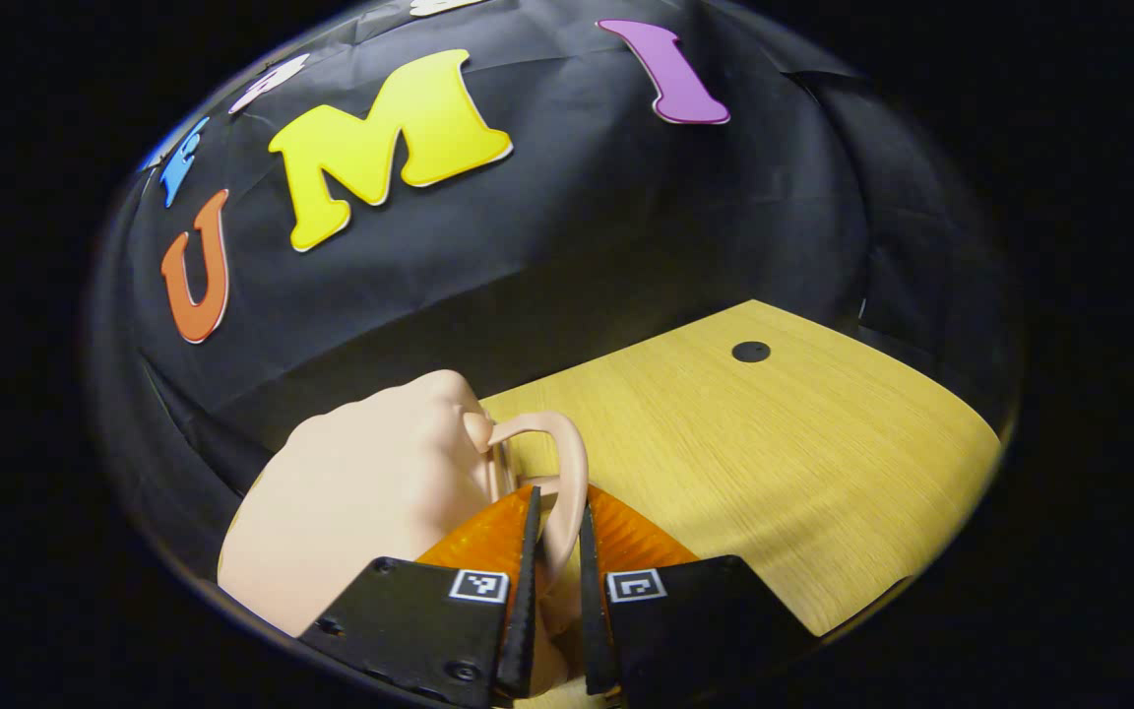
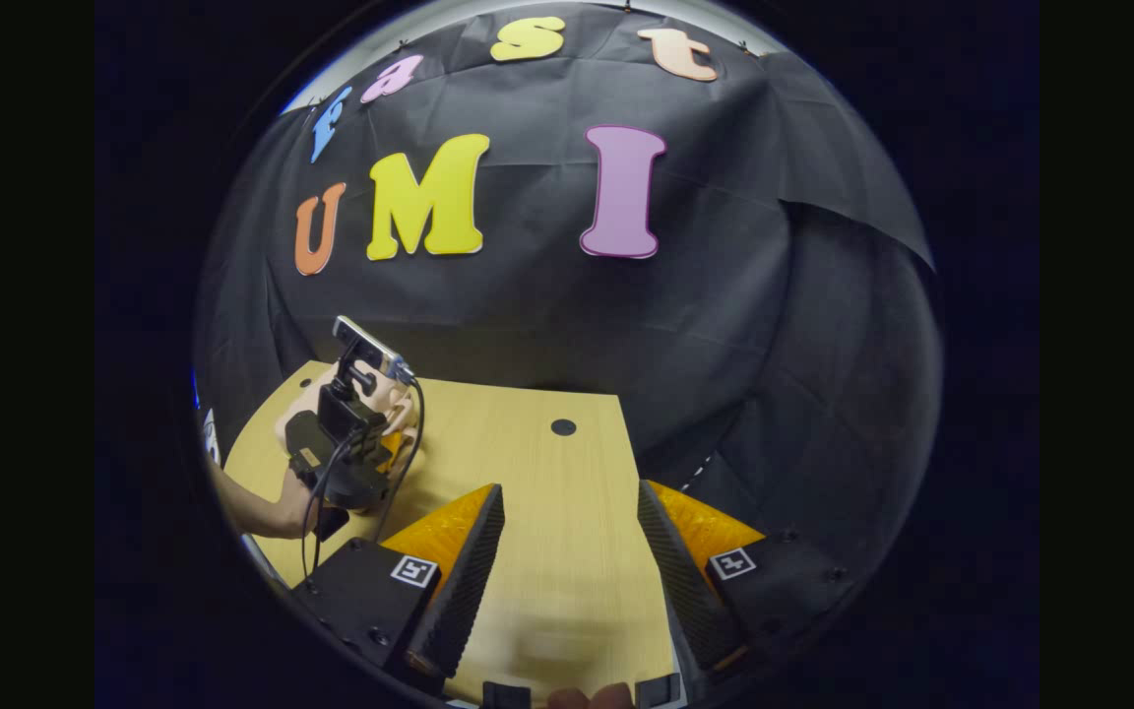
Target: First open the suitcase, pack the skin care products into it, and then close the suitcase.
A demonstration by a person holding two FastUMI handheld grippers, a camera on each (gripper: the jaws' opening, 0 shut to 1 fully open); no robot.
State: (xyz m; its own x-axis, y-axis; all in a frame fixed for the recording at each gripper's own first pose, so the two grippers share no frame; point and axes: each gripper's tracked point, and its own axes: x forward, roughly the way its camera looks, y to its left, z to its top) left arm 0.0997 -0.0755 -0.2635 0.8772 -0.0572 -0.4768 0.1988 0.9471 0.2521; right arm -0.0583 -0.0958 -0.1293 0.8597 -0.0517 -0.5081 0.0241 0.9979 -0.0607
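Note:
A small pale pink suitcase point(image 1: 370, 492) lies on the wooden table point(image 1: 774, 463) at its left end, close in front of the left gripper view. Its curved handle point(image 1: 572, 463) arches up and runs down between my left gripper's fingers. My left gripper point(image 1: 559, 507) is shut on that handle. In the right gripper view my right gripper point(image 2: 569, 492) hangs open over bare table point(image 2: 547, 571), holding nothing. Farther left in that view, the left gripper point(image 2: 346, 443) sits at the pink suitcase point(image 2: 392, 402), held by a person's hand point(image 2: 262, 512).
A black round cap point(image 1: 751, 352) sits in the tabletop near the back edge, also seen as a cap point(image 2: 563, 427) in the right gripper view. Black cloth walls close the booth behind and to the right. The table's right edge point(image 2: 641, 512) lies beside my right gripper.

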